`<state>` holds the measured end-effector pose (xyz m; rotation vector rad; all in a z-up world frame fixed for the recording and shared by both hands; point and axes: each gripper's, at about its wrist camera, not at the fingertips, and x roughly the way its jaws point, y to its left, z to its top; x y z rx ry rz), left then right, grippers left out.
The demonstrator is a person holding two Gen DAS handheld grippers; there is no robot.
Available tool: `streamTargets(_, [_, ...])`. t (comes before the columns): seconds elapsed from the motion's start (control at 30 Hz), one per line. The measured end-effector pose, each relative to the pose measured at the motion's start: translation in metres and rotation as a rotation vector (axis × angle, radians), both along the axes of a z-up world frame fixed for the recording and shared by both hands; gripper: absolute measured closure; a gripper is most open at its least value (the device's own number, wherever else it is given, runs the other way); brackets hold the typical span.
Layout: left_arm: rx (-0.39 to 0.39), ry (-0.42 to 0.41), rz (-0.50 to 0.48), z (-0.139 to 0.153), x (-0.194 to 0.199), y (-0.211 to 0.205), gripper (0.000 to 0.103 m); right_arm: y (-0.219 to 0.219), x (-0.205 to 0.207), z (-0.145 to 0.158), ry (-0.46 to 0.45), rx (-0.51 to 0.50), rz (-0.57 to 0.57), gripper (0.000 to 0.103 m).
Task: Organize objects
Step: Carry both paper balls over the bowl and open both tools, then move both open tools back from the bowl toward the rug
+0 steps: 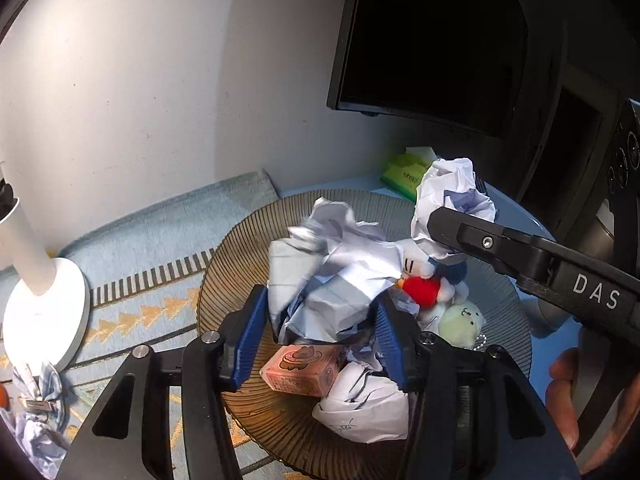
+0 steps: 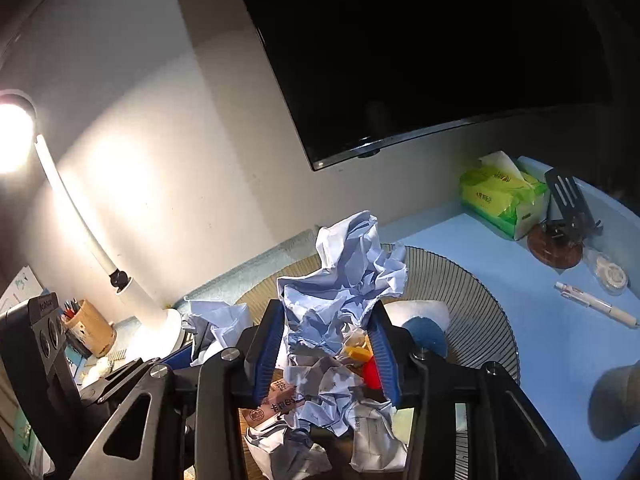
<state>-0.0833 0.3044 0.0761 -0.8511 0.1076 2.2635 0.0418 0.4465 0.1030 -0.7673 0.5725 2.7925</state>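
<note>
over a ribbed amber plate [image 1: 224, 272], both jaws pinch crumpled paper wads [image 1: 328, 280] [image 2: 340, 280].

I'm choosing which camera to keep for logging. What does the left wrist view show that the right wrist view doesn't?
Only the left wrist view shows the patterned mat and a green plush toy. Only the right wrist view shows a pen, a pencil cup and a black spatula. Both show the ribbed plate, crumpled paper in each gripper, the green tissue pack and the dark screen.
</note>
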Motion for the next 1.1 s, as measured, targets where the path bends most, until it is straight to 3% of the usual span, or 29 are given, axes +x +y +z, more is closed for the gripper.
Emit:
streamTargets(0.07, [-0.003,-0.006,0.020,-0.001,0.000,-0.002,0.026,0.001,-0.003,-0.004,-0.024,-0.014,0.000,0.053])
streamTargets(0.5, [0.021,0.014,0.060,0.033,0.030,-0.052,0.025,-0.003,0.039,0.013,0.000,-0.082,-0.001,0.053])
streamTargets(0.67, [0.127,-0.010,0.105,0.059,0.051,-0.097,0.025,-0.031,0.057,0.031,0.030,-0.075,0.034,0.052])
streamTargets(0.8, [0.172,0.024,0.158,0.079,0.073,-0.138,0.025,-0.065,0.068,0.044,0.052,-0.054,0.096,0.052])
streamTargets(0.9, [0.215,0.052,0.212,0.089,0.091,-0.175,0.006,-0.095,0.072,0.049,0.054,-0.046,0.156,0.051])
streamTargets(0.93, [0.230,0.065,0.243,0.090,0.096,-0.189,0.000,-0.105,0.072,0.048,0.053,-0.050,0.181,0.046])
streamTargets(1.1, [0.223,0.098,0.406,0.086,0.121,-0.268,0.001,-0.164,0.066,0.026,0.020,-0.040,0.239,0.043])
